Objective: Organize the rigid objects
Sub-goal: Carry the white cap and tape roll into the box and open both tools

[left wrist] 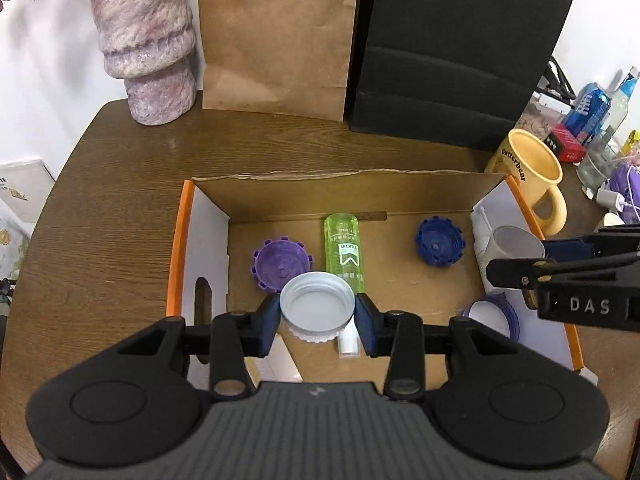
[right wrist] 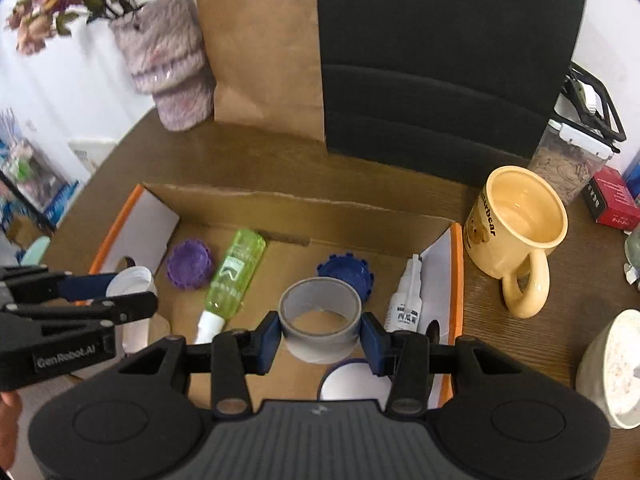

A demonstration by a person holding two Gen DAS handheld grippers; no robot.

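- Left gripper: jaws clamped on white lid, held over the cardboard box.
- Right gripper: jaws clamped on grey tape roll, likewise over the box.
- Already boxed, ahead of jaws: green bottle, purple cap, blue cap.
- Outstanding, apparently: both held items; yellow mug on bench.

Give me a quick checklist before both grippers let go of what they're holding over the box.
1. Left gripper shut on white jar lid: ok.
2. Right gripper shut on grey tape roll: ok.
3. Both loads above the cardboard box: ok.
4. Floor under the lid bare: not ok, another white lid and the green spray bottle lie close.
5. Height above the floor: cannot tell.
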